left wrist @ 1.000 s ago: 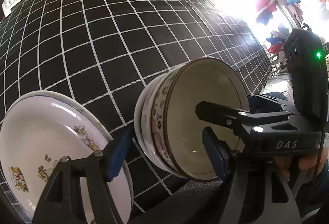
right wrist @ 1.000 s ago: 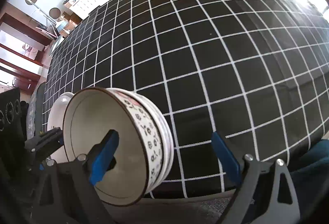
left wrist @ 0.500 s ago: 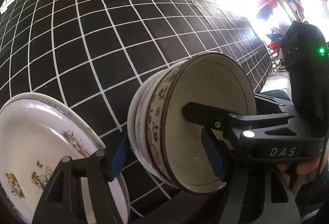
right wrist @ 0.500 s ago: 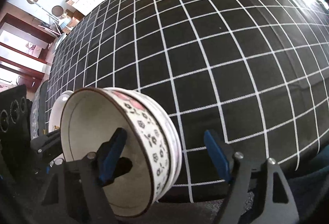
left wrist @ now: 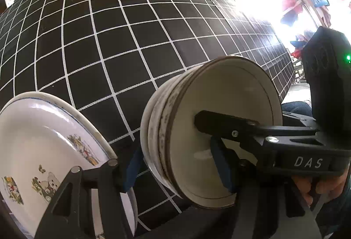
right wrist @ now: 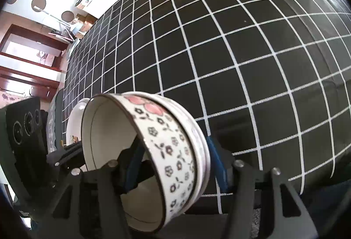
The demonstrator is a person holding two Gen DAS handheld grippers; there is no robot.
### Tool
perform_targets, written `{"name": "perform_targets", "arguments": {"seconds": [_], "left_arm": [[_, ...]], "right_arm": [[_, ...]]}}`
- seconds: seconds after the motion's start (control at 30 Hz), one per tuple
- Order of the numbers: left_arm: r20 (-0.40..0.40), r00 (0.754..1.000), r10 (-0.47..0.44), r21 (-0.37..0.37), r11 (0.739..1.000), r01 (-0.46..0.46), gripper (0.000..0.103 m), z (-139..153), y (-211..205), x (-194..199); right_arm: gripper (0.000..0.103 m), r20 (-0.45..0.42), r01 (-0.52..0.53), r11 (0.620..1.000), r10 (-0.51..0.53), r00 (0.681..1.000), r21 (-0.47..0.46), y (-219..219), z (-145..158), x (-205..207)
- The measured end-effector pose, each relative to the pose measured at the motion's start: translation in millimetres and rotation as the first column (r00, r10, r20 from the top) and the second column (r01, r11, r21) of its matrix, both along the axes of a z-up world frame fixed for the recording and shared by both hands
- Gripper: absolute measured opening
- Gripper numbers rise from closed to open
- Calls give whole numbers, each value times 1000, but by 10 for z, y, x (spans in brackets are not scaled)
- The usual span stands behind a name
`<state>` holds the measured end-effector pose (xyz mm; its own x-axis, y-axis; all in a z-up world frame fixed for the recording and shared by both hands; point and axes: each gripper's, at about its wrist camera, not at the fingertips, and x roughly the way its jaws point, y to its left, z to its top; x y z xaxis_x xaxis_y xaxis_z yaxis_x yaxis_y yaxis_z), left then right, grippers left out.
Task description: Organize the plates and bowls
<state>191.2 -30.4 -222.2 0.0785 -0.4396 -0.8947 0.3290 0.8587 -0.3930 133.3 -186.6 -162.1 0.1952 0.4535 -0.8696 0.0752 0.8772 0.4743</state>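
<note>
At the near edge of the table, the stacked bowls (right wrist: 175, 151) now sit inside both grippers at once: a second ago the right gripper (right wrist: 175, 164) stood wide with its far pad out over bare cloth, and its jaws are closing, so that one blue pad is inside the top bowl and the other just beside the outer wall; whether they already press I cannot tell. The left gripper (left wrist: 177, 164) is closing too, with the same walls between its pads. That reads as a two-handed lift about to begin. The stacked plates (left wrist: 43, 151) lie just beside the bowls. The black grid tablecloth (right wrist: 241, 52) is otherwise bare, with cluttered shelves and strong window glare beyond
</note>
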Motion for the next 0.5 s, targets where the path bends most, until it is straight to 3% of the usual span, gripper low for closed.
{"name": "perform_targets", "arguments": {"seconds": [0.23,0.5], "left_arm": [[0,1000,14,10,1000,-14,58,4,-57,-21],[-22,998,59,11,998,-59,58,-11,-154,3]], "right_arm": [[61,-4,16,1000,-16,1000,-16,36,12,-4],[57,-48,110,994,-110,993,0,-40,-13,36]]}}
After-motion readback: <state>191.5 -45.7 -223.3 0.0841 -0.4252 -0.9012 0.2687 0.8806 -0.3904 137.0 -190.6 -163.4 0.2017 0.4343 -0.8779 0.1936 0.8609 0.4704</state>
